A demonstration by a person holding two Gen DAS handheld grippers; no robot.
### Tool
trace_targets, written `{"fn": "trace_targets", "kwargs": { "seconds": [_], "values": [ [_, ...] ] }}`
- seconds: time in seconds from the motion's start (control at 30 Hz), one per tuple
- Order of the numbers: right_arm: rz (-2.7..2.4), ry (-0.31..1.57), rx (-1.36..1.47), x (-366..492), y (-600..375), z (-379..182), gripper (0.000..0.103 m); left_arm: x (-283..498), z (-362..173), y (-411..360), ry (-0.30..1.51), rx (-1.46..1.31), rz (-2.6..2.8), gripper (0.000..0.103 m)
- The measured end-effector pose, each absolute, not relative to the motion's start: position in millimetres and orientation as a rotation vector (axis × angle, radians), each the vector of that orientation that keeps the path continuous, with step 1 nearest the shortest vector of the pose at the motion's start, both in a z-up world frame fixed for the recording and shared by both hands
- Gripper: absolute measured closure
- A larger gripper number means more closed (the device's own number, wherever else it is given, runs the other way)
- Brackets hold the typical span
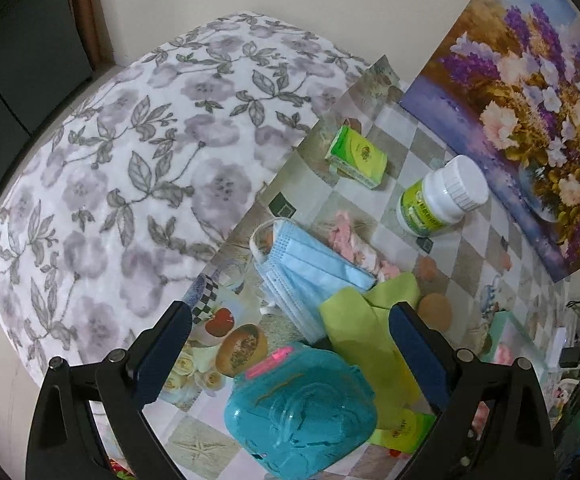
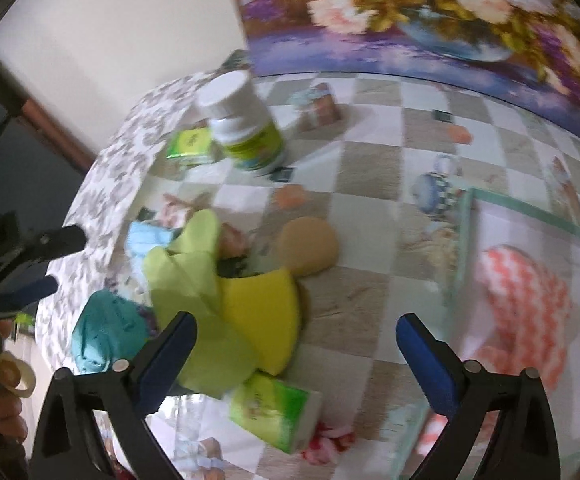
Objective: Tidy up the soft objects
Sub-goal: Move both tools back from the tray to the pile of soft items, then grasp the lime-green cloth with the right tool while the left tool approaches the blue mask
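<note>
Several soft things, a mask and cloth, are left unsorted on the table. Both the left gripper and right gripper are held wide, empty.

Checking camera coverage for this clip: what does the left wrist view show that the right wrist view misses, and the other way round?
Only the left wrist view shows the blue face mask spread flat and the teal plastic case clearly.

Only the right wrist view shows the clear bin holding a coral-and-white knit piece, a yellow sponge, and the left gripper at the frame's edge.

Both show the green cloth, white bottle, green tissue pack, tan round pad, and flower painting.
</note>
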State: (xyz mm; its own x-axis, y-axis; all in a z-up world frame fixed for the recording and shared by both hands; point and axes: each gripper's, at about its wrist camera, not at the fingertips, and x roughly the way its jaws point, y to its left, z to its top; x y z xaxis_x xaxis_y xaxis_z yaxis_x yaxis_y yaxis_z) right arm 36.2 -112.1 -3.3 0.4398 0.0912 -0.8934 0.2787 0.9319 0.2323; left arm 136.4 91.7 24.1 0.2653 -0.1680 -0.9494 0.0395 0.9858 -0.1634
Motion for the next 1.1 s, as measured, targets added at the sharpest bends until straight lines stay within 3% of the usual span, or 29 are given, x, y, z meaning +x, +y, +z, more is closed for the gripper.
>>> {"fn": "trace_targets", "kwargs": {
  "seconds": [0.13, 0.43, 1.1],
  "values": [
    [-0.052, 1.147, 0.349, 39, -98, -10, 0.016, 137, 17, 93, 1.319, -0.110, -0.130, 0.004],
    [0.077, 1.152, 0.205, 34, -63, -8, 0.021, 139, 11, 98, 1.345, -0.135, -0.120, 0.004],
    [0.131, 1.168, -0.012, 34, -23, -30, 0.053, 141, -8, 99, 1.405, -0.150, -0.110, 0.004]
  ]
}}
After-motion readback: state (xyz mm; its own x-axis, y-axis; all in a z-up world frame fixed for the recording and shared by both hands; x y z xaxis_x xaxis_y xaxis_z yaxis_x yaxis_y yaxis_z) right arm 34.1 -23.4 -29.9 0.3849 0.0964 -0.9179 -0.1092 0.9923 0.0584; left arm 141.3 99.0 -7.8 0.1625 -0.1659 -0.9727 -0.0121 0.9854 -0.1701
